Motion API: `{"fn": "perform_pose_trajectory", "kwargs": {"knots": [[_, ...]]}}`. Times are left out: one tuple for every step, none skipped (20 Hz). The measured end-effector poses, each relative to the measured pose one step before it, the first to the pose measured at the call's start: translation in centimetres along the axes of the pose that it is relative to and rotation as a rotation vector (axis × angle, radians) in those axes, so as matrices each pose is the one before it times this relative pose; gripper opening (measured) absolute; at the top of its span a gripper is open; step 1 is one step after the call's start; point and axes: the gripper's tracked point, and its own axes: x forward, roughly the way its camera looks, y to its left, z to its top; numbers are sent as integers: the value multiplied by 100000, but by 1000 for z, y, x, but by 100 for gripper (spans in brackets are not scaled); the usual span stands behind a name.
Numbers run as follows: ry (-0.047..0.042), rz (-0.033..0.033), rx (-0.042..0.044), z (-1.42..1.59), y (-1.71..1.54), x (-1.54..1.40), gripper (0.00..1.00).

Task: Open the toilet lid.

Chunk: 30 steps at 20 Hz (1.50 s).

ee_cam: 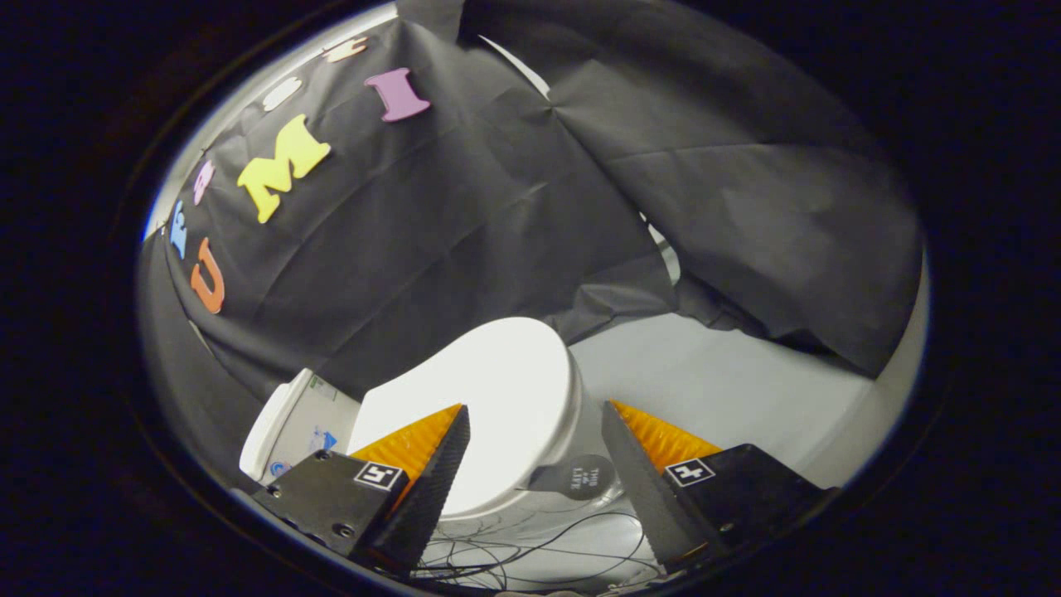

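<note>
A: Right, the handheld two-finger gripper (535, 410) first. Its fingers stand spread wide apart, nothing pressed between them, tips hanging above the toilet

B: And the white glossy plastic toilet lid (489, 398)?

A: Down flat on the white ceramic bowl (580, 414), closed. It lies just ahead of the fingers and partly between them; the left fingertip overlaps its near edge, contact unclear

B: Surroundings?

A: White cistern (294, 423) beyond the left finger, against the creased black cloth wall (464, 215). A dark round tag (580, 477) hangs at the bowl's front below the lid rim. Thin black wires (530, 543) loop over the pale grey floor (729, 381) between the fingers
</note>
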Motion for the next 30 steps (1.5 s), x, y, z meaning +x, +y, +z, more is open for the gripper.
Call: {"fn": "perform_pose_trajectory", "kwargs": {"knots": [[1639,-543,3629,-332,-676,195,100],[1229,606,4002,-224,-538,113,100],[1712,-71,3720,-577,-650,286,99],[1861,-125,3123,-325,-617,329,99],[1634,108,2724,-346,-417,288,99],[2043,380,1927,-305,-166,219,99],[1868,500,1139,-639,58,279,98],[1473,480,639,-331,18,235,97],[944,40,173,-371,26,365,96],[1093,-367,427,-295,-31,249,95],[600,-747,603,-34,-221,272,93],[919,-172,771,-62,-159,217,92],[939,483,1354,-216,-128,-56,91],[1577,551,951,-213,-75,15,89],[943,127,1211,-347,-279,184,83],[1099,1055,1368,-115,10,150,80],[973,610,1017,-256,66,93,75],[758,35,-58,-183,-1,178,70],[611,294,-510,-391,79,356,66],[619,25,-1390,-189,133,121,61],[591,-1601,-2742,-49,-496,293,52],[-413,208,-1533,14,18,-100,47],[351,312,-123,208,80,-49,45],[393,1425,2022,419,192,-272,43],[615,1851,2664,-210,236,66,41],[363,1936,2162,102,186,-19,39],[49,1614,1739,-196,110,47,36],[-664,1613,682,199,-69,-222,33],[-499,1099,-225,164,-1,-247,29],[-185,864,-936,-69,57,-184,24]]}}
